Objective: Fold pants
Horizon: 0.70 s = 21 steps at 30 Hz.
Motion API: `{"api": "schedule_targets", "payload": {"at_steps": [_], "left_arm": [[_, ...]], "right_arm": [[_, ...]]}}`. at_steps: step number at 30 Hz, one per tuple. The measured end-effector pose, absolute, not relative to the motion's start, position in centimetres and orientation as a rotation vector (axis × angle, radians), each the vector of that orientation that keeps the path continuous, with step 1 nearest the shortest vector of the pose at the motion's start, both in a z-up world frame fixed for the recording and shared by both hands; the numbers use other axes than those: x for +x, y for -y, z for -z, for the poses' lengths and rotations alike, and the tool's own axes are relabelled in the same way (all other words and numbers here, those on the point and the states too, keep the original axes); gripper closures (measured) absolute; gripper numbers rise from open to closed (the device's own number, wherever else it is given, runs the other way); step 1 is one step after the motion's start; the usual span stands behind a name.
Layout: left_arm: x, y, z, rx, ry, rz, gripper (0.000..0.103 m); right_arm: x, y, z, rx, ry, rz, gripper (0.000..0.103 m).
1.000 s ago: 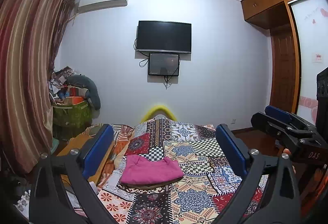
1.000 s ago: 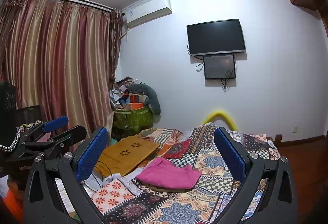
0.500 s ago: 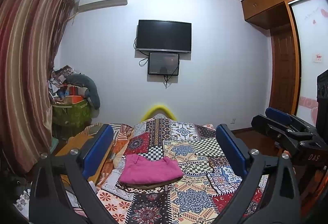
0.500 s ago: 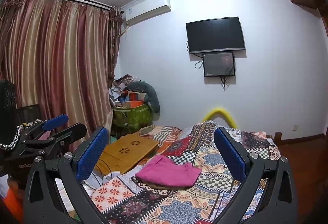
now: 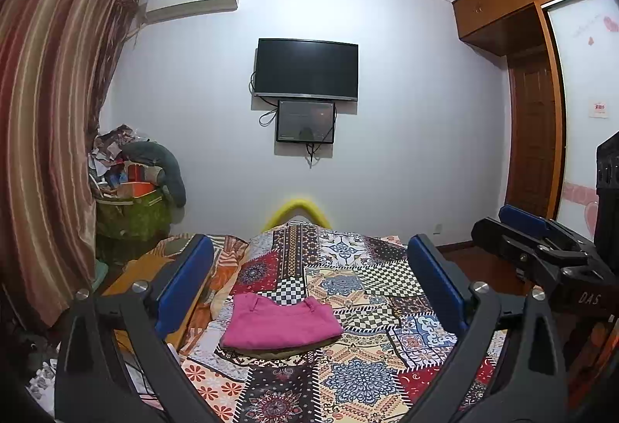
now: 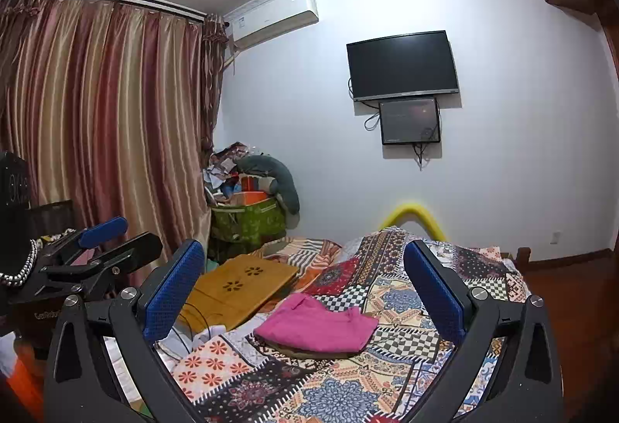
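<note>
The pink pants lie folded into a compact rectangle on the patchwork bedspread, resting on a flat brownish pad. In the right wrist view the pants sit mid-bed. My left gripper hangs open well above and short of them, nothing between its blue pads. My right gripper is open and empty too, held back from the bed. Each gripper shows at the edge of the other's view: the right gripper at the right, the left gripper at the left.
A wooden lap desk lies on the bed's left side with cables beside it. A green bin piled with clutter stands by the curtain. A TV hangs on the far wall; a wardrobe at right.
Both grippers have drifted slightly; the view shifts a little. The pants lie unmoved and both jaws stay open.
</note>
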<state>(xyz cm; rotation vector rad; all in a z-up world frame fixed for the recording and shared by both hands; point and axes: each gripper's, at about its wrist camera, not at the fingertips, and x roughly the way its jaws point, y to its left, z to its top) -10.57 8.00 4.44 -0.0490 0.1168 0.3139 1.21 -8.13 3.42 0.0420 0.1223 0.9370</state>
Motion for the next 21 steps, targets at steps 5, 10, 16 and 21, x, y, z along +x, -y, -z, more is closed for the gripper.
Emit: {"api": "schedule_targets", "payload": {"at_steps": [5, 10, 16, 21], "left_arm": [[-10.56, -7.83, -4.5, -0.045, -0.114, -0.31, 0.002], [-10.58, -7.79, -4.46, -0.044, -0.116, -0.3, 0.0], [-10.32, -7.83, -4.47, -0.045, -0.129, -0.294, 0.0], [-10.38, -8.0, -4.41, -0.052, -0.127, -0.297, 0.0]], "right_arm": [[1.16, 8.24, -3.31, 0.043, -0.125, -0.931, 0.0], [1.3, 8.38, -3.26, 0.046, -0.125, -0.928, 0.0], [1.44, 8.31, -3.27, 0.057, -0.131, -0.923, 0.0], [1.41, 8.29, -3.27, 0.057, -0.132, -0.924, 0.0]]}}
